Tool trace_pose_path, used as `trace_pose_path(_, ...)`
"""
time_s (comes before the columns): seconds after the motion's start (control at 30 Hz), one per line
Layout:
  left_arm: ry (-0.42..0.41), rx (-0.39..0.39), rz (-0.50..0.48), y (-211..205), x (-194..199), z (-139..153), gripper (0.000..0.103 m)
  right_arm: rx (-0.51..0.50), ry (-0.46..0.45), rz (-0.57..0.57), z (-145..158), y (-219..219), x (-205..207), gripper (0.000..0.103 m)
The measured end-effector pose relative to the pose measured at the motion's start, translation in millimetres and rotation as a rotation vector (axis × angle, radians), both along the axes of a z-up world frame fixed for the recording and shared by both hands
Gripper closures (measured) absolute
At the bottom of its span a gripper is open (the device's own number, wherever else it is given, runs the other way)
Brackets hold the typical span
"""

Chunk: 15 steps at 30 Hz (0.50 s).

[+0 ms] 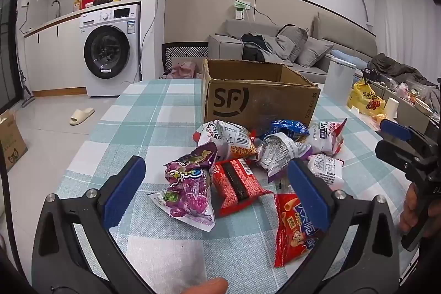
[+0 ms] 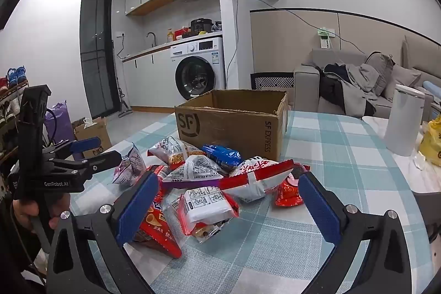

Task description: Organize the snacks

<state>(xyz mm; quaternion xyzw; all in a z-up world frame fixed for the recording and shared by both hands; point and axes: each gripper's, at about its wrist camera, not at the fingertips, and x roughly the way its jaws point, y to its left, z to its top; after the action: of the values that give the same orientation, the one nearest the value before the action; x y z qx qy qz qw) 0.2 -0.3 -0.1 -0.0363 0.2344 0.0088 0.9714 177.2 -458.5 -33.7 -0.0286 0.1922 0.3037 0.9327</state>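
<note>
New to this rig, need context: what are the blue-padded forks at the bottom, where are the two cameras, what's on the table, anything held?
No robot: a person holds a two-finger gripper in each hand, with a fisheye camera looking along its fingers. One picture is from the left gripper, the other from the right gripper. Both are open and hold nothing. On the checked tablecloth lies a pile of snack packets, among them a purple packet, in front of an open cardboard box.

Teal-checked tablecloth (image 1: 154, 112), brown box (image 1: 256, 101)

Left claw (image 1: 216, 189) wide open, tilted down; right claw (image 2: 228, 204) likewise, empty.
</note>
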Motion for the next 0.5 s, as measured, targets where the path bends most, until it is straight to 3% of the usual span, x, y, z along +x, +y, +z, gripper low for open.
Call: trace_pose_path(0.5, 0.003, -0.004, 0.003, -1.7, -1.8, 0.2, 0.001, -0.001, 0.004, 0.002, 1.5, -0.3, -1.0, 0.000)
